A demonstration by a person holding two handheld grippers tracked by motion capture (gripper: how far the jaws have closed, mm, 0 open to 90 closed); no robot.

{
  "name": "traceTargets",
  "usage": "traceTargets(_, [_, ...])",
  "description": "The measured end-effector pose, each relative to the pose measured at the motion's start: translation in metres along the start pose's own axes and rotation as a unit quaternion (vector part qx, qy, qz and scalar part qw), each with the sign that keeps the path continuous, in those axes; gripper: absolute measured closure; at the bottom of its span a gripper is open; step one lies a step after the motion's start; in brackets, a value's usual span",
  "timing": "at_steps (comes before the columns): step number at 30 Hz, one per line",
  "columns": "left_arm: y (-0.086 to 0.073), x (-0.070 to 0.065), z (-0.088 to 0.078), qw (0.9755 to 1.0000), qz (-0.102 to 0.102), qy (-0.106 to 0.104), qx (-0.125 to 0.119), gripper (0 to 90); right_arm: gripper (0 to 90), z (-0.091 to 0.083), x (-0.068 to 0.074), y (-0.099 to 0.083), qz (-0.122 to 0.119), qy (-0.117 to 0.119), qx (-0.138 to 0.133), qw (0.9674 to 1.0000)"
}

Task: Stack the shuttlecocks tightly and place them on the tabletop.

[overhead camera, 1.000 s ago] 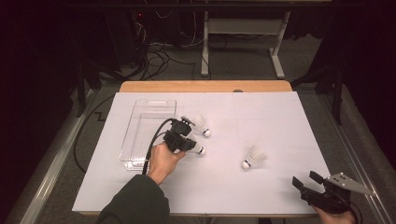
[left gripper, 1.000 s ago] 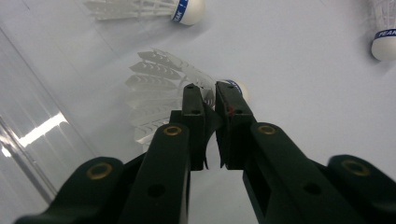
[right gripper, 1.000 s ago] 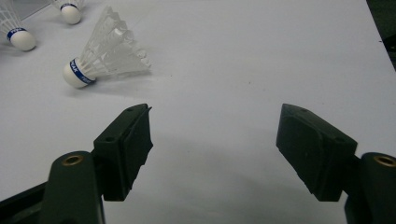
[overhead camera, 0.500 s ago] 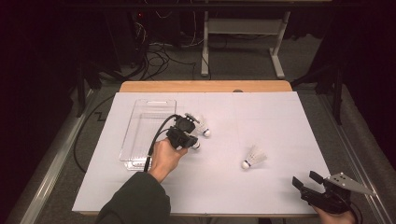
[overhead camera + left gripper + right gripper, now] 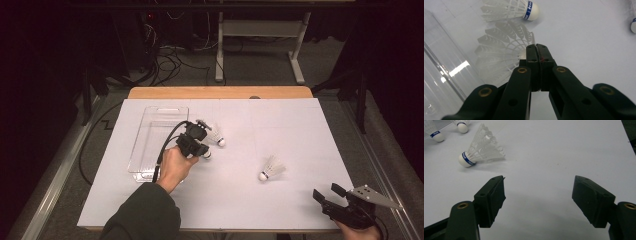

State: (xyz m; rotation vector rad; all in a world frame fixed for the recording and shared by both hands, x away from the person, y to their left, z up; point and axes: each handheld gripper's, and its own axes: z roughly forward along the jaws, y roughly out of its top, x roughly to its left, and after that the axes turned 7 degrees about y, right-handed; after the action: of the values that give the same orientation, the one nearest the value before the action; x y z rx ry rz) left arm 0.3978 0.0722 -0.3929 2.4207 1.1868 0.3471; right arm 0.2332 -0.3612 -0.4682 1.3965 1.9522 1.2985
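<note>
Between the black jaws of the left gripper (image 5: 537,46), pressed together at the tips, sits the feather rim of a shuttlecock (image 5: 499,50). As far as the left gripper view shows, the grip is on that thin edge, with the skirt fanning out to the left of the jaws and the cork mostly hidden behind them. From above, this gripper (image 5: 200,149) hangs over the left middle of the white table (image 5: 300,130), the held shuttlecock's cork (image 5: 206,155) poking out on its right, near side.

Just to the left lies the clear tray (image 5: 150,115), its long axis running near to far and its right wall beside the hand. I judge the coming move to be a short carry leftward over that wall.

A second shuttlecock (image 5: 216,137) lies just beyond the gripper, on the far right. A third shuttlecock (image 5: 270,169) lies well to the right, cork pointing near-left. The right gripper (image 5: 329,192), jaws wide apart and empty, rests at the near right corner, the closer one to that third shuttlecock.
</note>
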Motion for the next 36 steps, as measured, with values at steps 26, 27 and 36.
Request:
traceTargets(26, [0.0056,0.0051,0.0004,0.9997,-0.001,0.015,0.019,89.1,26.8,0.0002,0.0002,0.0001,0.002,0.0,0.0,1.0])
traceTargets(27, [0.0061,0.0047,0.0006,0.9998,-0.002,0.013,0.018,89.1,26.7,0.0002,0.0001,0.0,0.002,0.0,0.0,1.0])
traceTargets(36, [0.0091,0.0019,0.0032,0.9999,0.0,0.005,0.012,88.6,26.7,0.0006,0.0,0.0,0.002,0.001,0.002,1.0])
